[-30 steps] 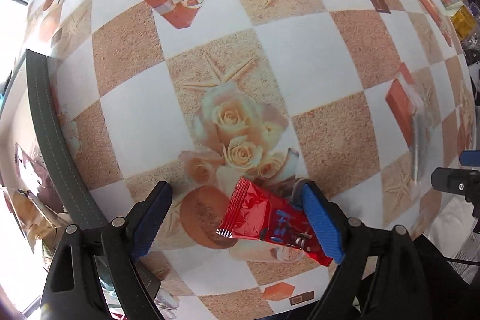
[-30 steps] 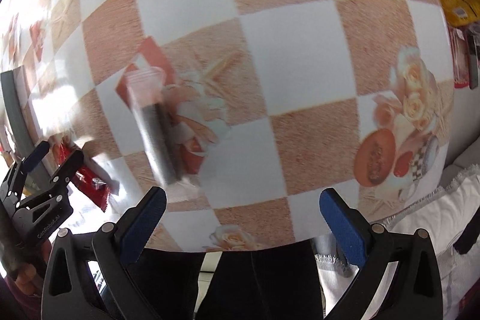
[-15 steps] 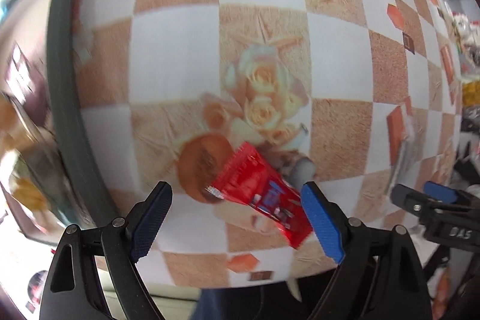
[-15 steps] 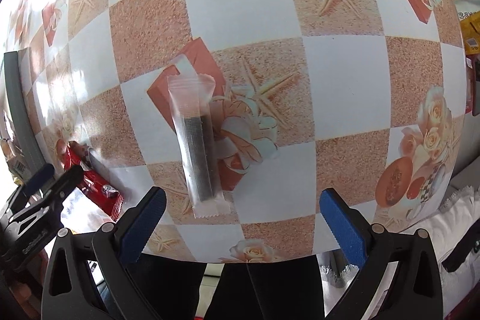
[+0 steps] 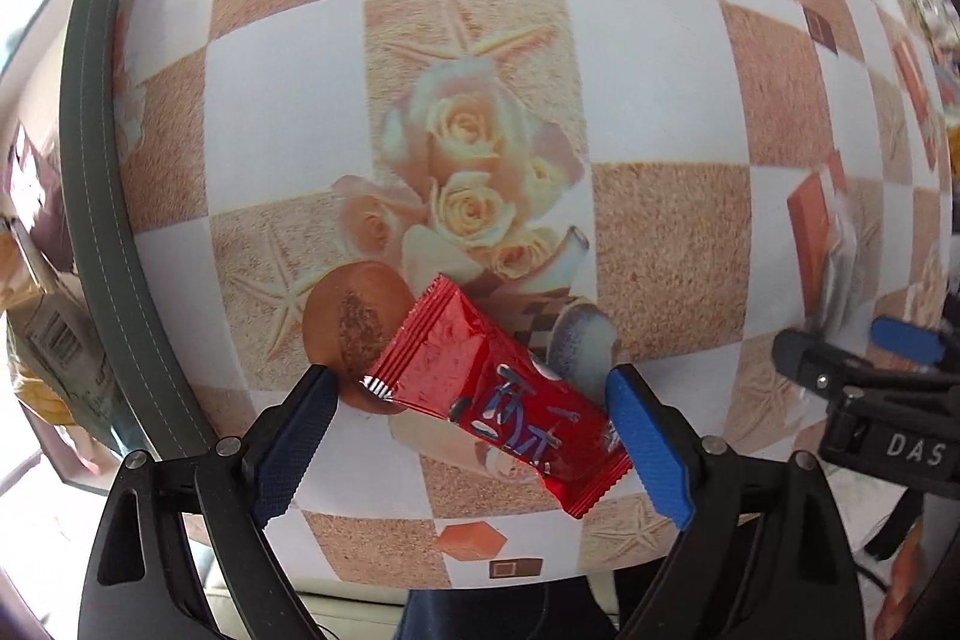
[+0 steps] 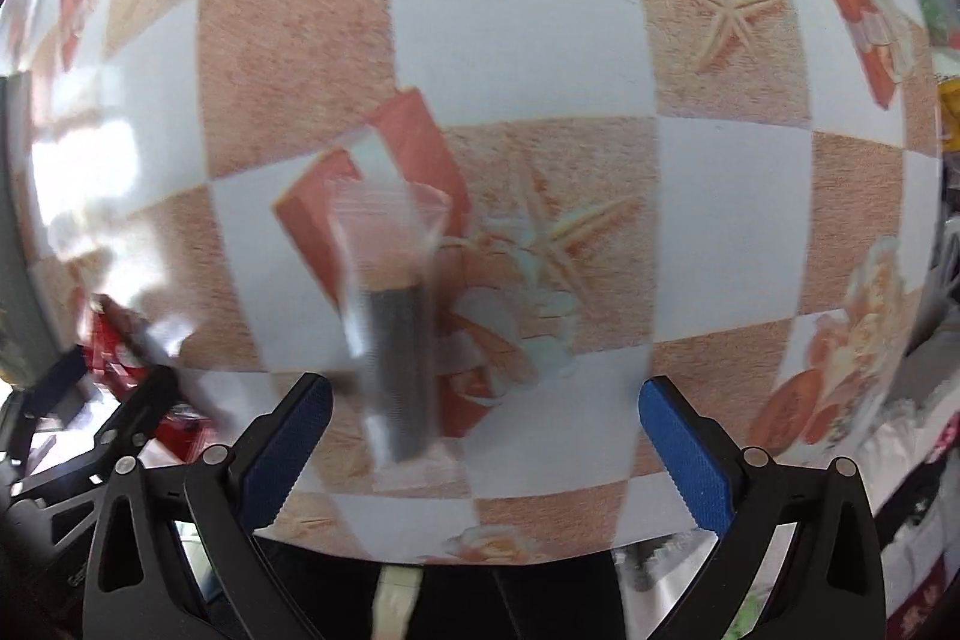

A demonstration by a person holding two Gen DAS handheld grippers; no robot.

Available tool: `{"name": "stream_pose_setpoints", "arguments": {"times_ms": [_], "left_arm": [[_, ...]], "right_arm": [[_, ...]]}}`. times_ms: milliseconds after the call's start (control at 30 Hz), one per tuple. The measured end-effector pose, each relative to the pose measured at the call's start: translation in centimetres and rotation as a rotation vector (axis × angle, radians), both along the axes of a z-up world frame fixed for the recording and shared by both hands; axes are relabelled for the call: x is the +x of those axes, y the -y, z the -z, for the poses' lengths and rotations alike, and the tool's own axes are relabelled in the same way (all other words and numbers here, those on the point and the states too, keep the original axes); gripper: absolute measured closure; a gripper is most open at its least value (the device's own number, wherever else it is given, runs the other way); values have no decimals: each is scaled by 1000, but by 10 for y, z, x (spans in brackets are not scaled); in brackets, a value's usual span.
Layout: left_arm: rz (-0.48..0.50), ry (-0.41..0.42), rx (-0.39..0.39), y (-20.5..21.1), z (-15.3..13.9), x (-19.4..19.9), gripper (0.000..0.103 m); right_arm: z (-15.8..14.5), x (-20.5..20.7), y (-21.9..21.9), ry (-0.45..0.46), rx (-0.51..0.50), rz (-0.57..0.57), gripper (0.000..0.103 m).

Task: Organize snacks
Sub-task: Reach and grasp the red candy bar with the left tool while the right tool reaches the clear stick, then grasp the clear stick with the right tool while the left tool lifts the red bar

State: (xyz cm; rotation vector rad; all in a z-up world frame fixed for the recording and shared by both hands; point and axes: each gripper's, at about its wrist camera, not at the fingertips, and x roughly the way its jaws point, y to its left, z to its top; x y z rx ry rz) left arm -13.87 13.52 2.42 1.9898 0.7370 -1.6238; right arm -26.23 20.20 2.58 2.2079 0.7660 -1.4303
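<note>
Red snack packet lies flat on the checked tablecloth, slanted between the blue pads of my left gripper. Its jaws are opening wider; the right pad looks to sit just at the packet's lower end, the left pad is apart from it, so nothing is clamped. Right of the packet I see my right gripper, jaws spread wide, gripping nothing. A clear sleeve with a dark stick lies on the tablecloth well right of the red packet, upright in the right wrist view, nearer that gripper's left pad, blurred. Grey table edge runs left of the packet.
</note>
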Motion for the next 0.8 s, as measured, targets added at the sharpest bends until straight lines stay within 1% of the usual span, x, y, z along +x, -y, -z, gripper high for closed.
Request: {"name": "stream_pose_setpoints", "arguments": {"times_ms": [67,100,200,333,367,433,467,500,567,633,667,700,733,767,800], "left_arm": [[15,-9,-6,-7,-1,-3,10],[23,-14,-8,-15,0,-16,10],[39,-19,-16,-22,1,-28,11],[38,-19,-15,-26,1,-27,11],[39,-18,-13,-21,-1,-28,11],[46,-17,-11,-11,-7,-32,14],[50,-19,-11,-6,-15,-27,16],[53,-21,-12,-1,-19,-27,20],[64,-24,-13,1,-24,-32,28],[76,-28,-13,1,-30,-38,41],[82,-28,-11,2,-33,-41,45],[88,-29,-11,2,-34,-43,53],[91,-32,-3,2,-36,-45,58],[93,-40,7,3,-37,-46,60],[90,-48,20,3,-38,-47,61]], "right_arm": [[1,0,1,-3,-2,-5,0],[1,0,0,-5,-4,-4,0],[-1,-3,-2,-8,-6,-2,0],[-1,-3,3,-11,-10,-2,0],[-1,-3,3,-9,-10,-4,0],[-1,-2,-1,-6,-7,-6,0],[1,-1,-3,-5,-8,-11,0],[-5,-5,-9,-6,-7,-24,1],[-10,0,-7,-17,-16,-35,8],[-18,5,-3,-32,-30,-56,24],[-21,10,-2,-38,-36,-65,29],[-24,12,1,-45,-43,-80,41],[-28,14,3,-52,-54,-95,58],[-30,15,5,-57,-61,-105,68],[-32,17,7,-57,-66,-114,87]]}}
